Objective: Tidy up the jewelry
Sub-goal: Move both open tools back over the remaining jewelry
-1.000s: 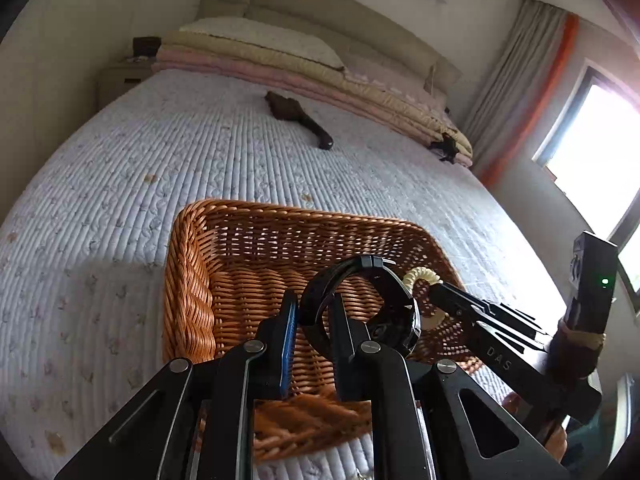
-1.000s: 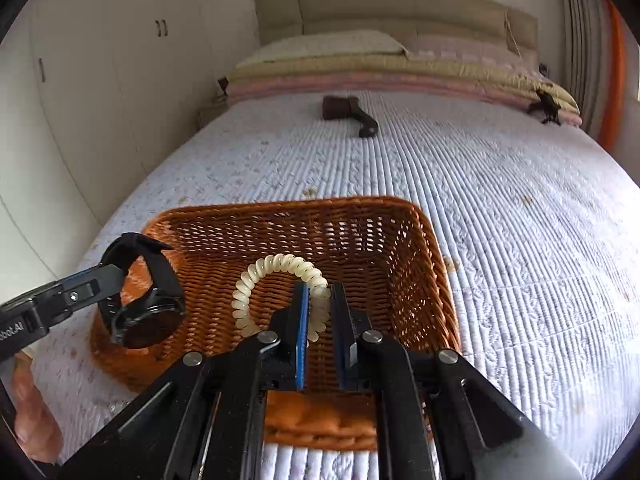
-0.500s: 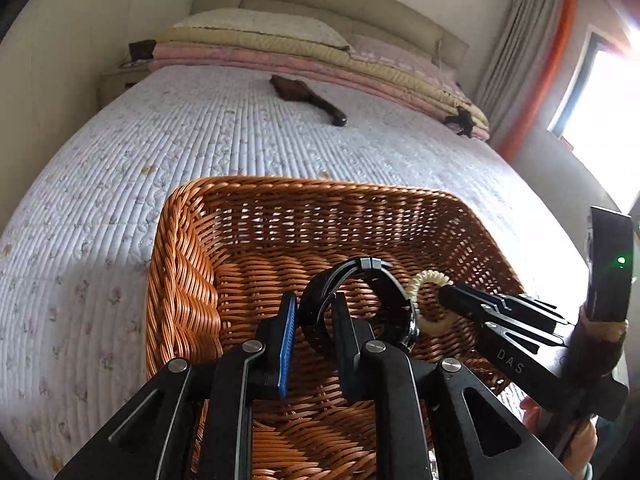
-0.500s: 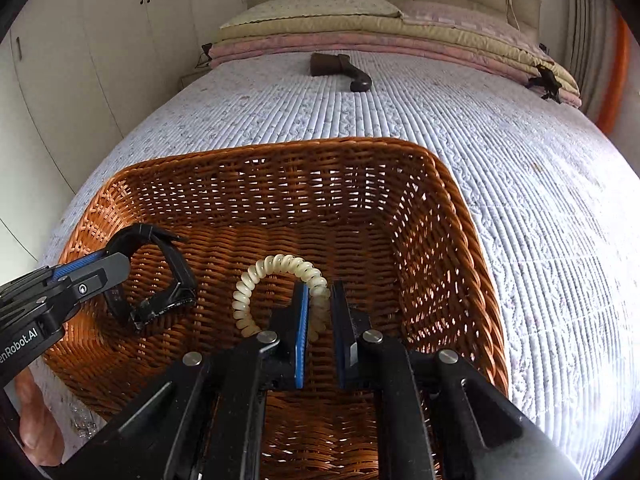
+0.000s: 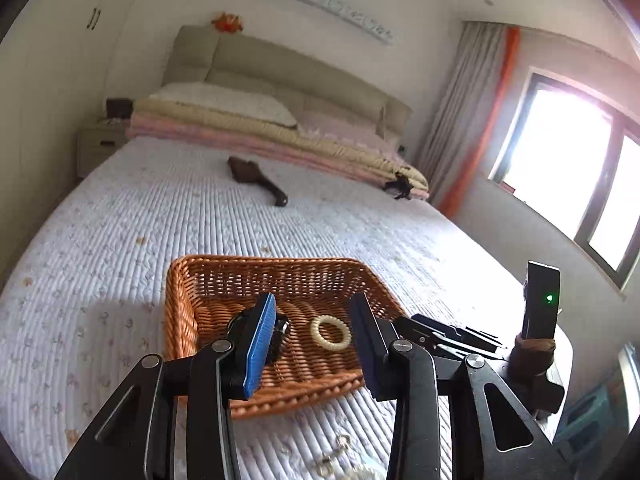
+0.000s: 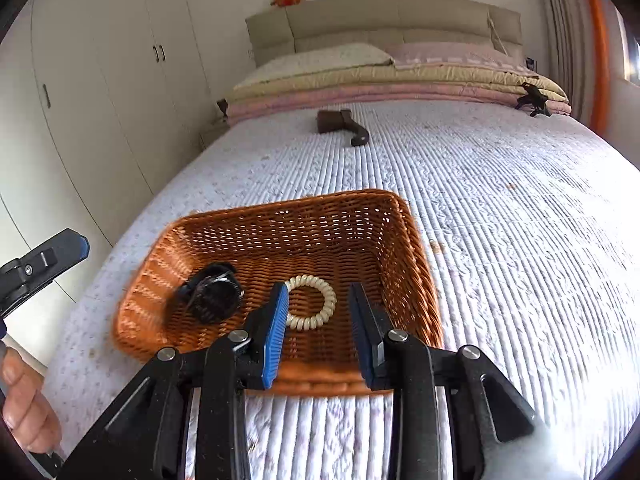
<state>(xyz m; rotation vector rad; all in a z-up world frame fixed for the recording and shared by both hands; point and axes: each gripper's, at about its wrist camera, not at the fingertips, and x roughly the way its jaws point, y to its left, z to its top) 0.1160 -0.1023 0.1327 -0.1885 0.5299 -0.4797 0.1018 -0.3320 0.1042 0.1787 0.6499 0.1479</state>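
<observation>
A brown wicker basket (image 5: 188, 320) (image 6: 404, 248) sits on the quilted bed. Inside it lie a black watch (image 6: 212, 292), partly hidden behind my left finger in the left wrist view (image 5: 280, 332), and a cream coil bracelet (image 5: 331, 332) (image 6: 310, 304). My left gripper (image 5: 314, 344) is open and empty, above the basket's near edge. My right gripper (image 6: 318, 328) is open and empty, above the basket's near side, just short of the bracelet. The right gripper also shows in the left wrist view (image 5: 448, 336).
A dark wooden brush (image 5: 256, 178) (image 6: 344, 124) lies further up the bed. Folded blankets and pillows (image 6: 392, 80) lie at the headboard. Small gold jewelry pieces (image 5: 336, 456) lie on the quilt near the front edge. Wardrobes (image 6: 100, 80) stand left, a window (image 5: 568, 168) right.
Both grippers opened and let go: the watch and the coil bracelet now lie in the basket. Both grippers have drawn back and up from the basket.
</observation>
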